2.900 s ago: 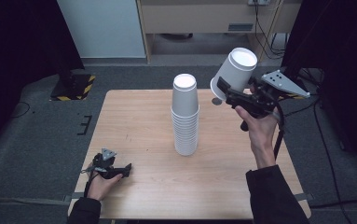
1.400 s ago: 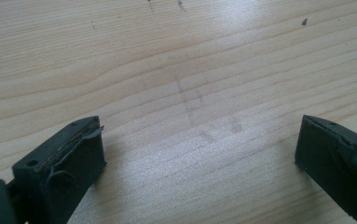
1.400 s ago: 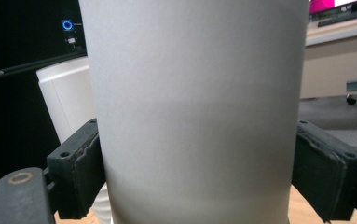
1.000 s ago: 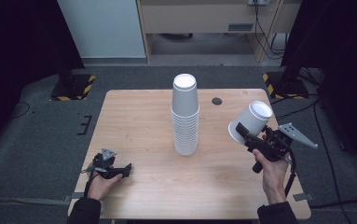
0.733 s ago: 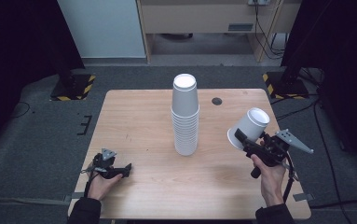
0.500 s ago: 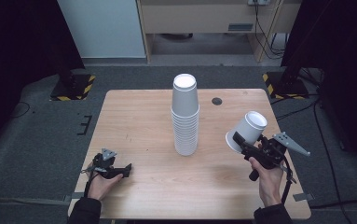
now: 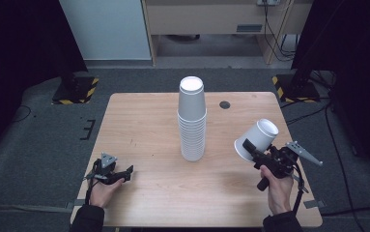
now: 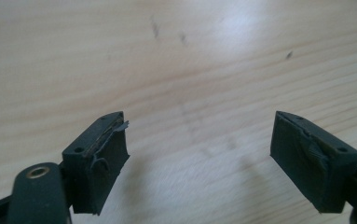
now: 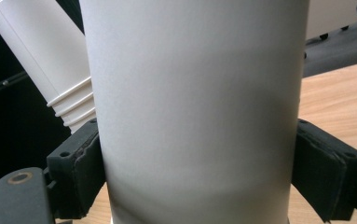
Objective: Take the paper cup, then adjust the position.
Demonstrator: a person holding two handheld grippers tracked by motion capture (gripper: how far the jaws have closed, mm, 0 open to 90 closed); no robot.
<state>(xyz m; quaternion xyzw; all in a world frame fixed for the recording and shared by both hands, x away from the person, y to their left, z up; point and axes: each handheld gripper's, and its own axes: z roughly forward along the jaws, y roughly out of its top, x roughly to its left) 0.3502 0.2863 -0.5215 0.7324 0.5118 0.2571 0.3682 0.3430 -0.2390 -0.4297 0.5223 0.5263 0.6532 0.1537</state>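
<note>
A tall stack of white paper cups point(image 7: 192, 121) stands upside down at the middle of the wooden table point(image 7: 144, 121). My right gripper point(image 7: 250, 147) is shut on a single white paper cup point(image 7: 256, 139), held tilted just above the table's right side, to the right of the stack. In the right gripper view both pads press on the cup's wall point(image 9: 195, 107), and the stack point(image 9: 41, 60) shows behind it. My left gripper point(image 7: 124, 171) rests low at the table's front left. Its jaws point(image 8: 199, 144) have just been closing a little, stand open, and hold nothing.
A small dark round spot point(image 7: 224, 104) lies on the table behind the stack. Yellow-and-black striped bases point(image 7: 76, 89) point(image 7: 289, 87) stand on the floor off the far corners. The table's right edge point(image 7: 298, 159) runs close to my right hand.
My right hand has brought the single cup down from beside the stack's top to low over the table's right side. The left hand has stayed in place.
</note>
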